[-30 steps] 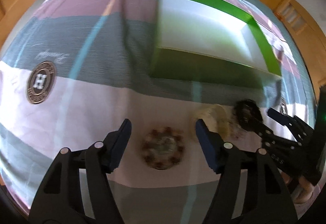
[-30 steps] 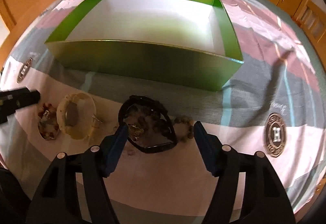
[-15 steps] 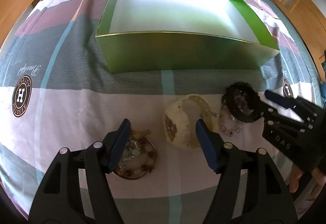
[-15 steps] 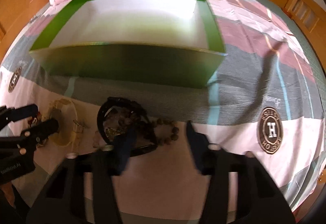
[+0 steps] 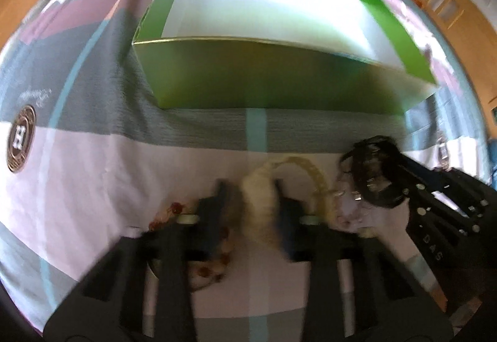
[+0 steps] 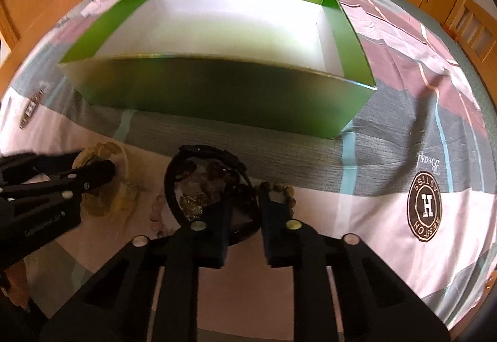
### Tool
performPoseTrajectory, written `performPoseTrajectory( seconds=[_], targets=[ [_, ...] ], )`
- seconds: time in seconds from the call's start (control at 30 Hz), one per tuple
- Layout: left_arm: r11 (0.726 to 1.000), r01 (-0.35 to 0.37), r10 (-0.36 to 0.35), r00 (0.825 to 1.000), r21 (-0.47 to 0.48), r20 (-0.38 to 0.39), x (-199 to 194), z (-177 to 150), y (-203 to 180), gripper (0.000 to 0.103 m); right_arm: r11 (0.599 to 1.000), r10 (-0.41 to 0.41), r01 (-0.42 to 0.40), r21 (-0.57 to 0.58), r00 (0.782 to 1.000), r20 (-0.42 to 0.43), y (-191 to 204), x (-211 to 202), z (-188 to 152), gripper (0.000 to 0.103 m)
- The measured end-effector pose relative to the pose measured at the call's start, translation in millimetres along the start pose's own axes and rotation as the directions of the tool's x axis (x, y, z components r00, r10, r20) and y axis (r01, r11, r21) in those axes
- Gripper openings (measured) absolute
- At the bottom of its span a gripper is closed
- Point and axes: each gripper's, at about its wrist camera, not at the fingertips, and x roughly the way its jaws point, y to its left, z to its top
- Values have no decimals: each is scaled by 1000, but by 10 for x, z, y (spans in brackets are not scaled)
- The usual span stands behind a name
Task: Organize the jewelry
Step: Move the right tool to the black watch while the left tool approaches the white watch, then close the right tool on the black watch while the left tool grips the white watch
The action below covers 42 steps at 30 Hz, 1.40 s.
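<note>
Both hand-held grippers closing on bracelets lying on the bed, green box waiting beyond.

Nearest, the left hand-held gripper (image 5: 250, 211) has just been narrowing its jaws around the near side of the cream bangle (image 5: 264, 211); the view is blurred, but the pads look pressed on its thick, stiff rim, a light hard ring that should lift cleanly if pinched across the band. A red beaded bracelet (image 5: 198, 245) lies just left of it, loose and floppy. To the right, the right hand-held gripper (image 6: 245, 213) has likewise just drawn in, its jaws on the near edge of the black bangle (image 6: 202, 155), which rings a heap of small beads and is smooth and possibly slippery. Brown beads (image 6: 284, 191) trail beside it. Farther back on the striped bedspread (image 6: 403, 137) stands the empty green box (image 6: 217, 93), well apart.
</note>
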Motion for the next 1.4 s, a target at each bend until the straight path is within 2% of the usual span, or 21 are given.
performPoseTrajectory(
  seconds=[0.07,0.13,0.3,0.37,0.57,0.7,0.87,0.93,1.0,1.27,1.4],
  targets=[
    [1000,-18,18,1000,11,14,-43,-1,-23,18,1000,17,-17,12,1000,24,-26,-59,16,13],
    [1000,-21,21,999,5,32,-89,4,-21,17,1000,15,-15,9,998,53,-41,-124,13,5],
    [1000,-28,28,996,0,82,-262,-16,29,17,1000,28,-28,-2,992,126,-25,-273,35,5],
    [999,-40,39,995,2,91,-299,-27,45,17,1000,15,-14,-10,993,118,-30,-259,29,5],
    [999,-41,42,996,-5,76,-285,-33,90,17,999,10,-11,41,1000,17,-136,-13,-29,6],
    [999,-44,44,996,-1,74,-282,-39,100,17,1000,-24,24,12,1000,-3,-86,24,-60,18],
    [999,-51,50,996,4,74,-272,-35,74,18,999,-28,28,-14,1000,-6,-15,55,-83,18],
    [999,-51,51,996,1,73,-269,-35,75,18,1000,-16,16,-5,1000,0,-31,37,-78,16],
    [999,-51,51,996,-1,74,-273,-37,78,18,1000,16,-16,12,1000,4,-39,12,-72,4],
    [998,-65,67,990,-14,122,-387,-33,108,17,998,60,-63,27,994,94,-57,-161,-38,3],
    [996,-87,88,987,-15,137,-423,-22,123,17,998,56,-61,26,986,155,-62,-285,-23,3]
  ],
)
